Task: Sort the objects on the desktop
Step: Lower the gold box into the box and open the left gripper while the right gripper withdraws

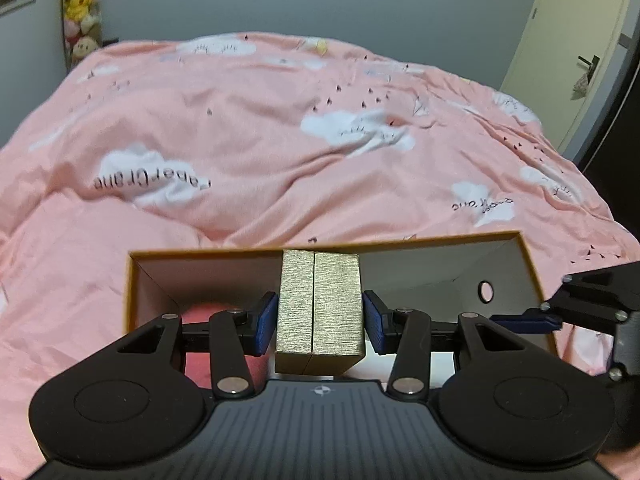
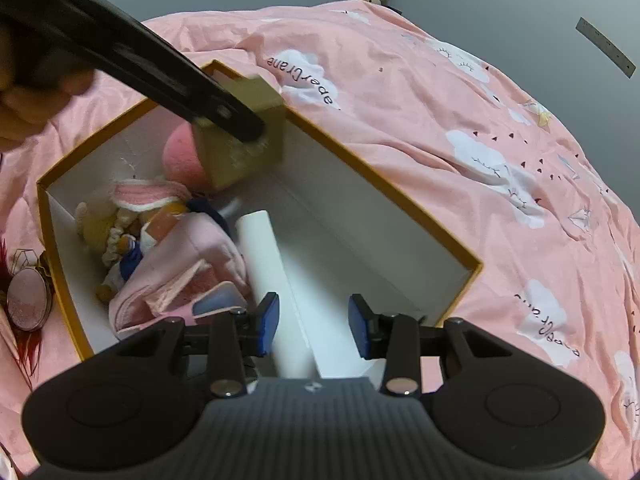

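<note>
My left gripper is shut on a small gold box and holds it above the open orange-rimmed storage box. In the right wrist view the gold box hangs over the far corner of the storage box, with the left gripper's arm across it. My right gripper is open and empty, low over the near end of the box, above a white roll. Inside lie a pink ball, a plush doll and pink cloth.
The box sits on a bed with a pink cloud-print quilt. A round pink mirror lies left of the box. Plush toys hang on the wall. A door is at the right.
</note>
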`<state>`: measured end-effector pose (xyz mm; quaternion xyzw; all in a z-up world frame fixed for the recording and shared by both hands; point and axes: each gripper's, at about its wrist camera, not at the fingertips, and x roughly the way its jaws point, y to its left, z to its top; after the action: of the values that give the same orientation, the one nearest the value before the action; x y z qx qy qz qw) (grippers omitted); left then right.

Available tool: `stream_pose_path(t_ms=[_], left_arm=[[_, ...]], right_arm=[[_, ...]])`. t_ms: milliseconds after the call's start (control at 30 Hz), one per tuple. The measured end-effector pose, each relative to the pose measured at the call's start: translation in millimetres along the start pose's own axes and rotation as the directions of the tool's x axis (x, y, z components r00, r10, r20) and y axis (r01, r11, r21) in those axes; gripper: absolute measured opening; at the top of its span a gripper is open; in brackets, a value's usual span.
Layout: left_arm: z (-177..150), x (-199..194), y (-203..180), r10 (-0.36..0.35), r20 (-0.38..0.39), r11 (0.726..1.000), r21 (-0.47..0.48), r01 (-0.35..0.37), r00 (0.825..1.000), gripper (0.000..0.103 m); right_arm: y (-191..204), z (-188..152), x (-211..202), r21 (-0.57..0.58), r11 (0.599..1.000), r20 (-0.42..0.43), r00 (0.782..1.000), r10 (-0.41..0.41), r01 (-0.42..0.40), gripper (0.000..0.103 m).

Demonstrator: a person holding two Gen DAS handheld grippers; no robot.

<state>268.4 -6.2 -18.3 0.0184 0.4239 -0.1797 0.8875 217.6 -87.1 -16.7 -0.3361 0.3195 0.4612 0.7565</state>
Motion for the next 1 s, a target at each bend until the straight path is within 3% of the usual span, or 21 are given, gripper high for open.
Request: stream_pose_path(t_ms=[433, 800, 1000], left_arm=[[-19, 33, 2, 0.053, -0.044, 0.999, -0.006, -0.053, 0.998, 0.053], [-22, 27, 3, 0.064, -0.056, 0.998, -0.005, -0.065, 0.996, 0.055], [-21, 6, 0, 0.05, -0.019, 0.999, 0.024, -0.049, 0.999, 0.052]], right_arm=[[-5, -5, 17, 0.035, 0.999, 0.016, 1.0, 0.007, -0.008, 0.042], [3, -9, 13, 0.034, 0.999, 0.014, 1.0, -0.005, 0.004, 0.043], [7, -10, 2, 0.039, 0.999, 0.025, 1.0, -0.015, 0.014, 0.045]])
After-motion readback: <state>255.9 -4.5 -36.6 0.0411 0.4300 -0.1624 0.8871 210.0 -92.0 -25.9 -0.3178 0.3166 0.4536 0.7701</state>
